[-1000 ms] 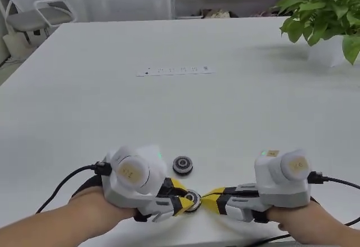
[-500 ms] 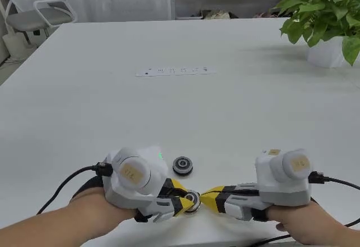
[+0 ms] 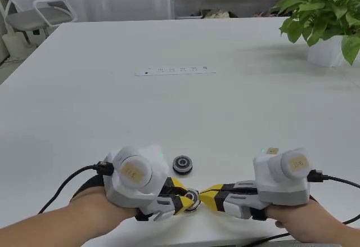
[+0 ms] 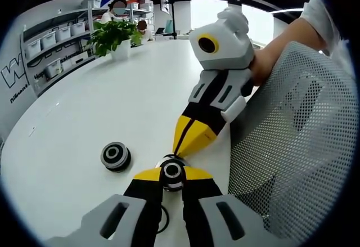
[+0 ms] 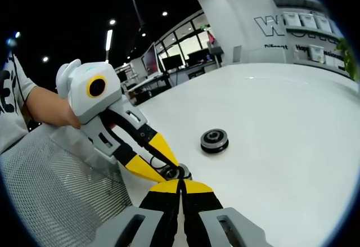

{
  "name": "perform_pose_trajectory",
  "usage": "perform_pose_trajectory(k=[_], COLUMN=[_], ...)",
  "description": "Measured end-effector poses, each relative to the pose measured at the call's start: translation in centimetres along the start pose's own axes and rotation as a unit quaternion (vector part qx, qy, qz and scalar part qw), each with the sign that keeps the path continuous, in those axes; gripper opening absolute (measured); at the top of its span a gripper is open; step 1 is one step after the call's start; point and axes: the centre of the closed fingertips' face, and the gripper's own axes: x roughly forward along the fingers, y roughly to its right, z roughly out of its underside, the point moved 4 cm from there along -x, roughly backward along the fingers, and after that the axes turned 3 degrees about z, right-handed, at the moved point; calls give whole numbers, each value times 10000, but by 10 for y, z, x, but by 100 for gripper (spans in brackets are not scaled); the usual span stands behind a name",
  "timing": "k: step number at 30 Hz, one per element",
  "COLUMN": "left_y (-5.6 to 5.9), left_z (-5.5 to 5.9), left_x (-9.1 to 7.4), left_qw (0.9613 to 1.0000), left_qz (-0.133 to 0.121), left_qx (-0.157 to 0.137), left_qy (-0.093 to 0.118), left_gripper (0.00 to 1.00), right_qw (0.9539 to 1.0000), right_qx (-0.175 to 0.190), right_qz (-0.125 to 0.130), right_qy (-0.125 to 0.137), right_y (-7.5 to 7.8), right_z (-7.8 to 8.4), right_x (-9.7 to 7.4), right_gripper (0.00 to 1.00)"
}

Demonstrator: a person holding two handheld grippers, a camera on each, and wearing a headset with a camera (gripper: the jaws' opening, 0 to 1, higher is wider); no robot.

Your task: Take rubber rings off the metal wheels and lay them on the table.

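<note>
1. Your left tool [image 3: 181, 201] is clenched on a metal wheel [image 4: 172, 173], one jaw on each side, low over the table [image 3: 225, 106].
2. Your right tool [image 5: 181, 185] meets it head-on, with its jaws pressed together and its tips touching the wheel's rim. I cannot tell whether any of the rubber ring [image 4: 171, 161] sits between them.
3. The step in hand looks like peeling that ring off. Grip the wheel firmly with the left tool so it does not twist when you pull.
4. If the right tips hold no rubber, open them slightly, hook one tip under the ring's edge and pinch again.
5. Pull away from the left tool and roll the ring over the rim rather than yanking. A slip could flick the wheel loose.
6. The second wheel [image 5: 215, 139] lies ahead of both tools, apart from them. Lay the freed ring on the table clear of it.
</note>
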Motion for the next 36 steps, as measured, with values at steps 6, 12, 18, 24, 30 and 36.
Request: perform_pose_trajectory(k=[6, 12, 18, 24, 30, 36], left_y=[0, 0, 0, 1, 1, 1], left_z=[0, 0, 0, 0, 0, 0], left_x=[0, 0, 0, 0, 0, 0], left_qw=[10000, 10000, 10000, 10000, 10000, 10000], left_qz=[-13, -21, -19, -18, -19, -10], left_qx=[-8, -16, -14, -19, -27, -17], left_qy=[-1, -3, 2, 7, 12, 15], left_gripper=[8, 8, 8, 8, 8, 8], right_qw=[10000, 9998, 9996, 9996, 9994, 9991], right_qx=[-76, -186, -230, -249, -313, -359], right_qz=[-47, -109, -149, -158, -159, -200], right_qy=[29, 41, 43, 51, 64, 78], right_y=[-3, -6, -8, -9, -10, -11], right_z=[-1, -2, -2, -3, -3, -4], right_x=[1, 2, 3, 4, 4, 4], right_gripper=[0, 0, 0, 0, 0, 0])
